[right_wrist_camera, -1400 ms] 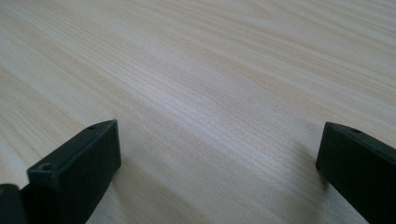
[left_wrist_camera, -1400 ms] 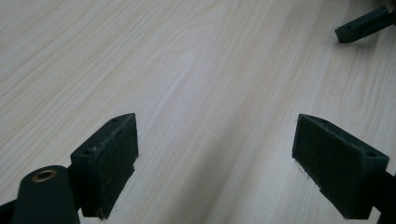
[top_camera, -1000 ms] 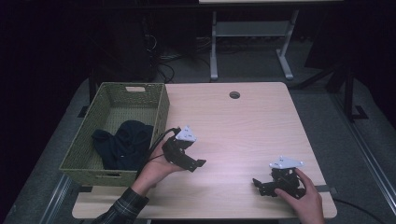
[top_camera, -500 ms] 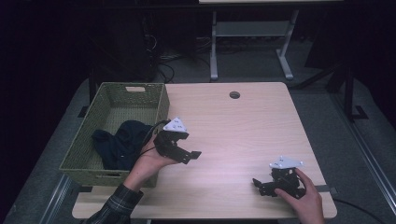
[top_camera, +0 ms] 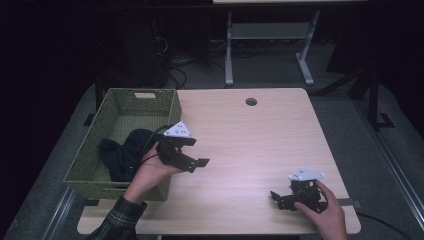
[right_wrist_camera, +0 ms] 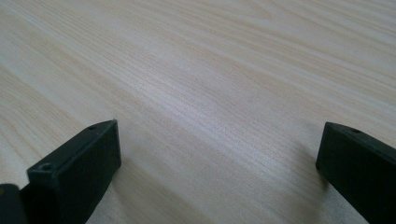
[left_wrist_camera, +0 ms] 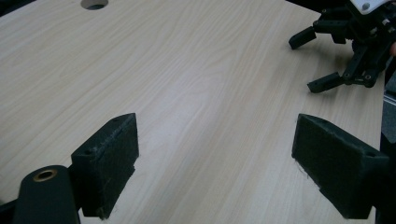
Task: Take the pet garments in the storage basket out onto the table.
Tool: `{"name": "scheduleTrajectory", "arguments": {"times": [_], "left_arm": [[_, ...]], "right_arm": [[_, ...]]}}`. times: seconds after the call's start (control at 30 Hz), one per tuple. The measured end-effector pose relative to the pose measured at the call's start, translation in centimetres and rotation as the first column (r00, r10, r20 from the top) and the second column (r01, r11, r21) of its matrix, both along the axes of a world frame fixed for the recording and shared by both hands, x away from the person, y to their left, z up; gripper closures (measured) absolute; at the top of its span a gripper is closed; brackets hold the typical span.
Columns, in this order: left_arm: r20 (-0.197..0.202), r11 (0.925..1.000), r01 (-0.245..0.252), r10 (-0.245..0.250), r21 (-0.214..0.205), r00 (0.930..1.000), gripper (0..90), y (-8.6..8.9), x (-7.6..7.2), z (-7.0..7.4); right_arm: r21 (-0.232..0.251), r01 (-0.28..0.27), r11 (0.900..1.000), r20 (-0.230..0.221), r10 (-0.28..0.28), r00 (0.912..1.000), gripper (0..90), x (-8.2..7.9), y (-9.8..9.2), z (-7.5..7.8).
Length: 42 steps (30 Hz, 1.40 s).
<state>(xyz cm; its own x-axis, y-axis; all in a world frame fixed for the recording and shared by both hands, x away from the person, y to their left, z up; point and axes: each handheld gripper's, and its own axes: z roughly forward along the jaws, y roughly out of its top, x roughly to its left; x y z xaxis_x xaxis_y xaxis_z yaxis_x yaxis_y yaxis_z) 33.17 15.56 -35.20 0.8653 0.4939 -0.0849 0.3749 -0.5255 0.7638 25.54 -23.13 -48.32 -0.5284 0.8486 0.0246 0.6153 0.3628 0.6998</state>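
Left gripper point(top_camera: 192, 152): we see its jaws spread wide with nothing between them, held above the table point(top_camera: 250, 145) at about 9 o'clock, just beside the basket.
Right gripper point(top_camera: 285, 198): we find it low at 5 o'clock, jaws wide apart over bare wood, a hand point(top_camera: 325, 215) on it.
Basket point(top_camera: 150, 97): green, at the 9 o'clock edge.
Cloth point(top_camera: 120, 155): dark, bunched inside the basket.
Hole point(top_camera: 251, 101): round, at 12 o'clock in the tabletop.

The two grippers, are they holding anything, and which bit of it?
Nothing is held. The left gripper is open above the table, and the right gripper is open with bare wood between its jaws.
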Motion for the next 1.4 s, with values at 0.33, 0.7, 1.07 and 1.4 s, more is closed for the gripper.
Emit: {"name": "scheduleTrajectory", "arguments": {"times": [0.33,0.7,1.07,1.4], "left_arm": [[0.022,0.9993,-0.037,0.038,-0.008,0.9990,14.3,2.3,0.3,0.9],[0.030,0.9951,-0.096,0.097,-0.024,0.9949,14.3,5.1,0.6,1.7],[0.038,0.9901,-0.140,0.140,-0.015,0.9894,14.3,7.2,0.7,2.1],[0.040,0.9834,-0.182,0.182,-0.006,0.9825,14.5,9.4,0.7,2.3]], "right_arm": [[0.001,-0.001,1.0000,-0.001,0.001,1.0000,0.0,0.0,0.0,0.0],[0.001,-0.001,1.0000,-0.002,0.001,1.0000,0.0,0.0,0.0,0.0],[0.002,0.000,1.0000,-0.001,0.000,1.0000,0.0,0.0,0.0,0.0],[0.003,0.001,1.0000,-0.002,-0.001,1.0000,0.0,0.0,0.0,0.0]]}}
